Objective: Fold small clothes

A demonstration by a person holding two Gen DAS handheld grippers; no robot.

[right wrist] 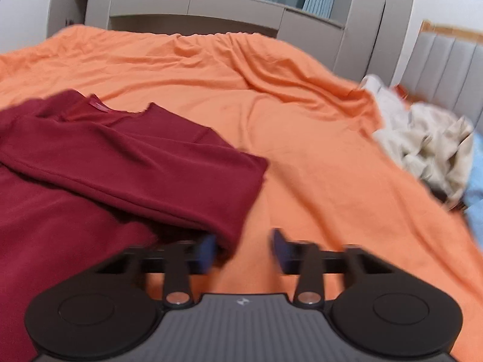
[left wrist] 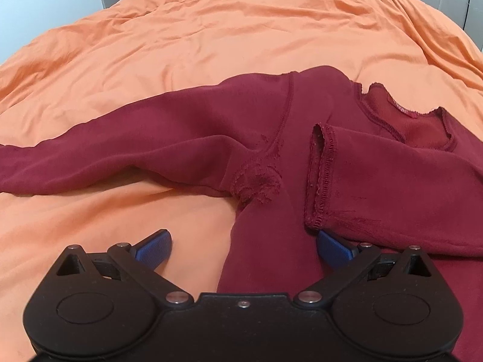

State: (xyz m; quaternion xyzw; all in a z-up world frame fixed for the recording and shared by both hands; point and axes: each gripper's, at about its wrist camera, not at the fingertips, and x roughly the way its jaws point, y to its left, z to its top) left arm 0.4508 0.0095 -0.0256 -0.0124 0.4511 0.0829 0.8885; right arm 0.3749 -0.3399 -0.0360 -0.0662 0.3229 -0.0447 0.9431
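Note:
A dark red long-sleeved sweatshirt (left wrist: 211, 138) lies on the orange bed sheet (left wrist: 211, 30). One sleeve stretches out to the left, and the other is folded across the chest, its cuff (left wrist: 320, 175) near the middle. My left gripper (left wrist: 243, 247) is open wide, straddling the shirt's side edge, and its pads are not pressing the cloth. In the blurred right wrist view the sweatshirt (right wrist: 120, 157) fills the left side. My right gripper (right wrist: 244, 252) stands at the folded sleeve's corner with a narrow gap between the jaws. The cloth touches the left fingertip (right wrist: 206, 252) only.
A pile of cream clothes (right wrist: 428, 147) and a light blue cloth (right wrist: 475, 181) lie at the right of the bed beside a grey padded headboard (right wrist: 446, 69). Grey cabinets (right wrist: 196, 9) stand behind the bed. Wrinkled orange sheet (right wrist: 302, 120) stretches beyond the shirt.

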